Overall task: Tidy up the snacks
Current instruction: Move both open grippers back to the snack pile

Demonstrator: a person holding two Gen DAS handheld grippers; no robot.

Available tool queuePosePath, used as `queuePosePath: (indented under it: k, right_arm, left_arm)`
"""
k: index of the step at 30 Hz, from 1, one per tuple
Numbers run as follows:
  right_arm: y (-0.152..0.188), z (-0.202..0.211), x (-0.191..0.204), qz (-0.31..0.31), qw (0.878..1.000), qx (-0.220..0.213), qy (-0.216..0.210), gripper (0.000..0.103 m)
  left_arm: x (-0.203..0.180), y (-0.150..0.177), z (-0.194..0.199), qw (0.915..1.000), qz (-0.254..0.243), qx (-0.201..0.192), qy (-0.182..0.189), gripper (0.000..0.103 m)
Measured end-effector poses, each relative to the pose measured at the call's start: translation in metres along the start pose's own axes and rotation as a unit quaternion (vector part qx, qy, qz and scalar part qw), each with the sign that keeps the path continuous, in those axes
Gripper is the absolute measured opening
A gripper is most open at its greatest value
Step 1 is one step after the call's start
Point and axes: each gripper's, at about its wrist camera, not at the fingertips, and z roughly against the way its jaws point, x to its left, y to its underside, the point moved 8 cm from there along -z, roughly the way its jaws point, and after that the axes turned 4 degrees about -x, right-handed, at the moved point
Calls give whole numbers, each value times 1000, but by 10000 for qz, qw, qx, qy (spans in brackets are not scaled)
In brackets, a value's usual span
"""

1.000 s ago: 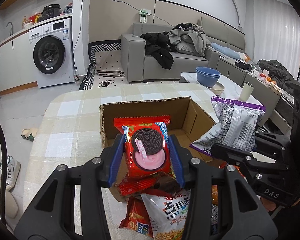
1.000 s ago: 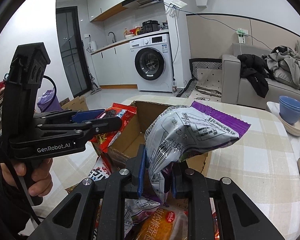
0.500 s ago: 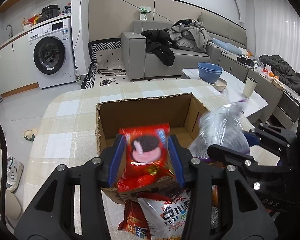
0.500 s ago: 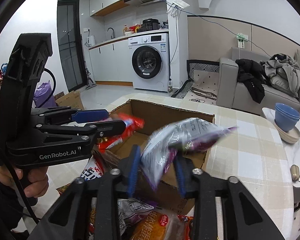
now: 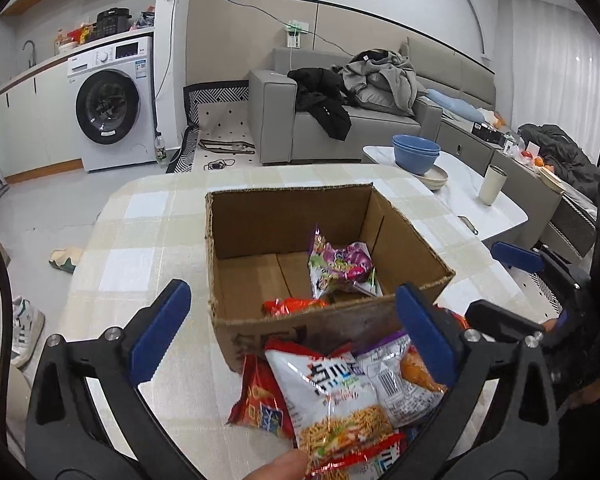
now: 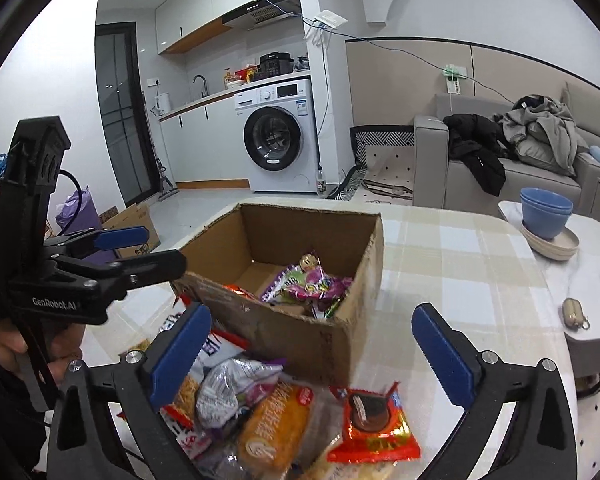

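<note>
Both tools, left (image 5: 292, 328) and right (image 6: 312, 344), have just sprung wide, empty; two packets lie in the box (image 5: 410, 240), and a pile (image 6: 284, 412) waits on the counter (image 6: 460, 264).

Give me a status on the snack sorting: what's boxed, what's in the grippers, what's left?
Done: a purple packet and a red packet lie inside the cardboard box. In hand: nothing; the left gripper and right gripper have just been opening and stand wide, with nothing between the jaws. Left: the pile in front of the box, including a noodle-snack bag, a cookie packet and an orange bag.
</note>
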Motion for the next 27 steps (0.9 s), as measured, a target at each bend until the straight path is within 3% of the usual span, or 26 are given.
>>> queuePosePath:
  k: [13,27]
  right_arm:
    - [44,20,-23,-470,9984,260,175,102]
    - [72,12,-1,-221,9955,900,-189,102]
  left_arm:
    - [3,45,29,9997,18,189,-145,102]
    - [-9,77,24,9985,37,534,-106,102]
